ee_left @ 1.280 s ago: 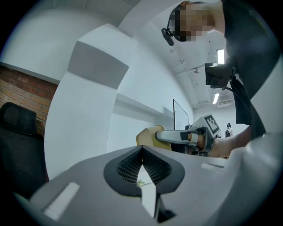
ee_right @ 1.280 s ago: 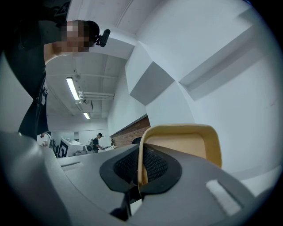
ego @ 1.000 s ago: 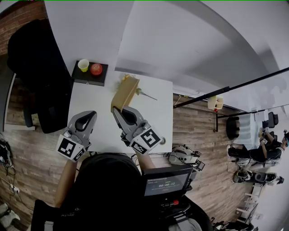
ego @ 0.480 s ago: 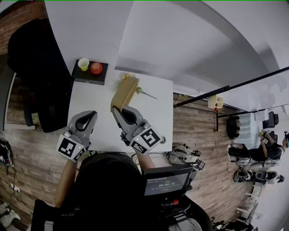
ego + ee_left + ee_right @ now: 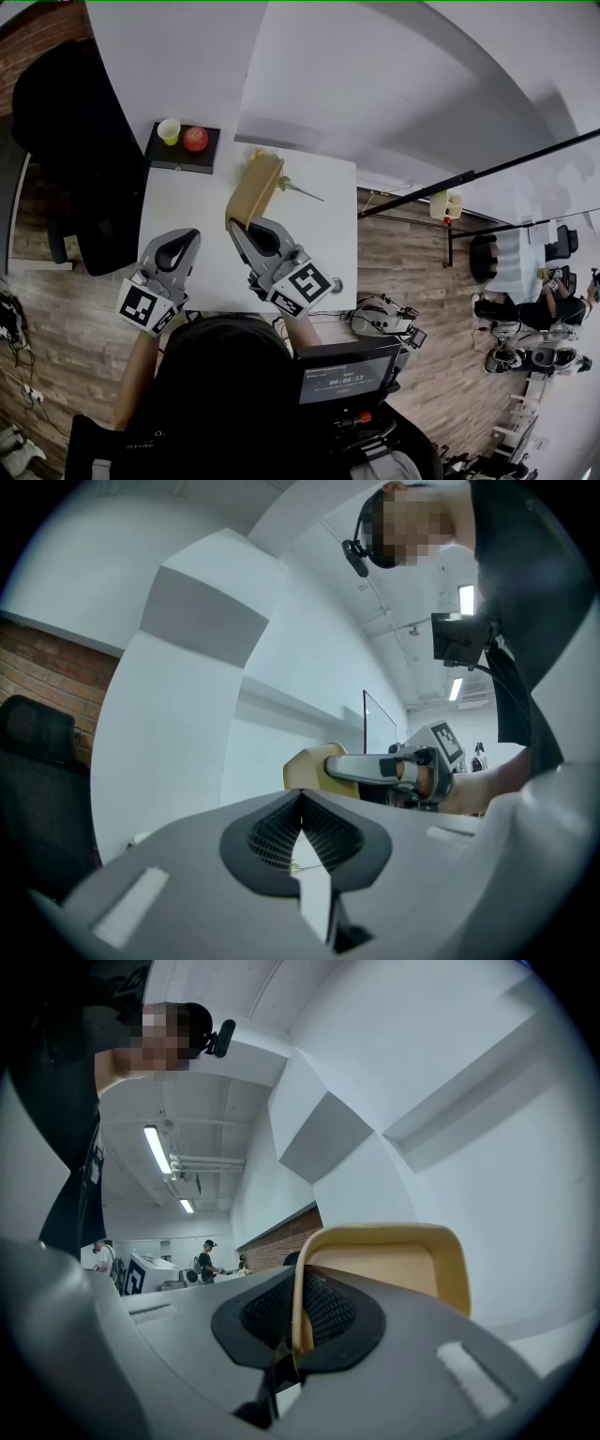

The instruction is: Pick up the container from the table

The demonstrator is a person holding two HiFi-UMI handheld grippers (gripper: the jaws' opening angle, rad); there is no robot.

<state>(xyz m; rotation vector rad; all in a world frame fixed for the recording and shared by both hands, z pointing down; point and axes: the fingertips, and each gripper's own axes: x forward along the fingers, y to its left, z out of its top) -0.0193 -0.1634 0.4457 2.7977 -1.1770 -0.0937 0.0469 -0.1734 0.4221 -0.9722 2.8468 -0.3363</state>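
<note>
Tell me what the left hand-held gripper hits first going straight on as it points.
Probably the side of the tan rectangular container clamped in the right hand-held gripper; depth is unclear, so the left hand-held gripper might slip past to the white wall.

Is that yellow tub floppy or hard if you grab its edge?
Probably hard: the container holds its shape with the right gripper pinching only its rim. Likely light: its walls look thin. Held by one edge, it might swing or slip.
</note>
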